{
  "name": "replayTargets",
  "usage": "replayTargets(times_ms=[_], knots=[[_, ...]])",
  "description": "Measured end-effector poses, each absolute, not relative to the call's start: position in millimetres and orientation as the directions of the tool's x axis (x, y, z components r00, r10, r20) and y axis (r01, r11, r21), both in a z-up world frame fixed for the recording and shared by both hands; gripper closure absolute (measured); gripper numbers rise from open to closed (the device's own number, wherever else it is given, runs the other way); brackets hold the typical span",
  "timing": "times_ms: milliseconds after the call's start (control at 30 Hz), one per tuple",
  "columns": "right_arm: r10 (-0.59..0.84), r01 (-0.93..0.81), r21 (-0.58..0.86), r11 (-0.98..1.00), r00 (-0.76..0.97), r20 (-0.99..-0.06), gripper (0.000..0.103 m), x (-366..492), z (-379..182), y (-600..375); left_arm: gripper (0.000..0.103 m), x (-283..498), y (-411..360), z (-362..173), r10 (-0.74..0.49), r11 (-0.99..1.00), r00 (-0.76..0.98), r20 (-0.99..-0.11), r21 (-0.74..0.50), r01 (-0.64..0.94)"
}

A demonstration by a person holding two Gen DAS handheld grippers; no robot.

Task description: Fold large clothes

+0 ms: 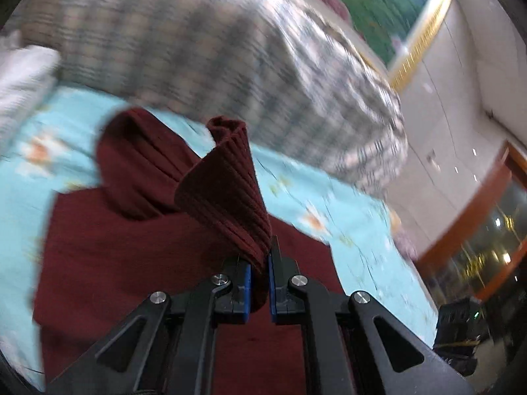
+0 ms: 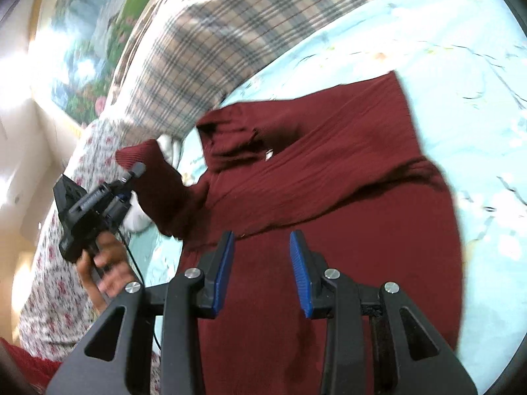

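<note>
A maroon ribbed sweater (image 2: pixel 329 181) lies spread on a light blue flowered bed sheet (image 2: pixel 461 65). My left gripper (image 1: pixel 260 263) is shut on the cuff end of one sleeve (image 1: pixel 227 191) and holds it lifted off the sweater's body (image 1: pixel 131 247). From the right wrist view, the left gripper (image 2: pixel 138 168) is at the left, held by a hand (image 2: pixel 108 263), with the raised sleeve (image 2: pixel 154 171) pinched at its tip. My right gripper (image 2: pixel 262 247) hovers over the sweater's lower body, its blue pads (image 2: pixel 224 270) apart with nothing between them.
A plaid quilt (image 1: pixel 197 49) is bunched along the far side of the bed (image 1: pixel 346 214). A white cloth (image 1: pixel 23 75) lies at the left. A floral fabric (image 2: pixel 66 230) lies beside the hand. A framed landscape picture (image 1: pixel 378 6) hangs on the wall. A black device (image 1: pixel 461 329) sits beyond the bed edge.
</note>
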State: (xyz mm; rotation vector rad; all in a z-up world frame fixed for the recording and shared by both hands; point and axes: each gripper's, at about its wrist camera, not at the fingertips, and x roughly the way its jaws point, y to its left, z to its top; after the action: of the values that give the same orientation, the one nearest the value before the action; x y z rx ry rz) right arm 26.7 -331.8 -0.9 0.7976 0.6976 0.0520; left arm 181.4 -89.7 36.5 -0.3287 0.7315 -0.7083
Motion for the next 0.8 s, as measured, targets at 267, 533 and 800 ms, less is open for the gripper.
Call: replayTargets(times_ms=[267,533,800], knots=[[0.217,0.294,0.704,0.647,0.814,-0.539,0.067,2,-7,-374,0.096,183,-206,-32,-0.681,0.713,0.388,-0.621,-0.445,0.542],[0.183,0.315,0.683,0.659,0.813,-0.552,0.064,14,-5,-385,0.052,156,-223,-78,-0.614,0.716,0.284,-0.737,-0.367,0.594],[0.169,0.312,0.571,0.759,0.754,-0.635,0.059,63,-17,-358,0.044,131,-91,-51,-0.556,0.802,0.425,-0.715,-0.325,0.501]])
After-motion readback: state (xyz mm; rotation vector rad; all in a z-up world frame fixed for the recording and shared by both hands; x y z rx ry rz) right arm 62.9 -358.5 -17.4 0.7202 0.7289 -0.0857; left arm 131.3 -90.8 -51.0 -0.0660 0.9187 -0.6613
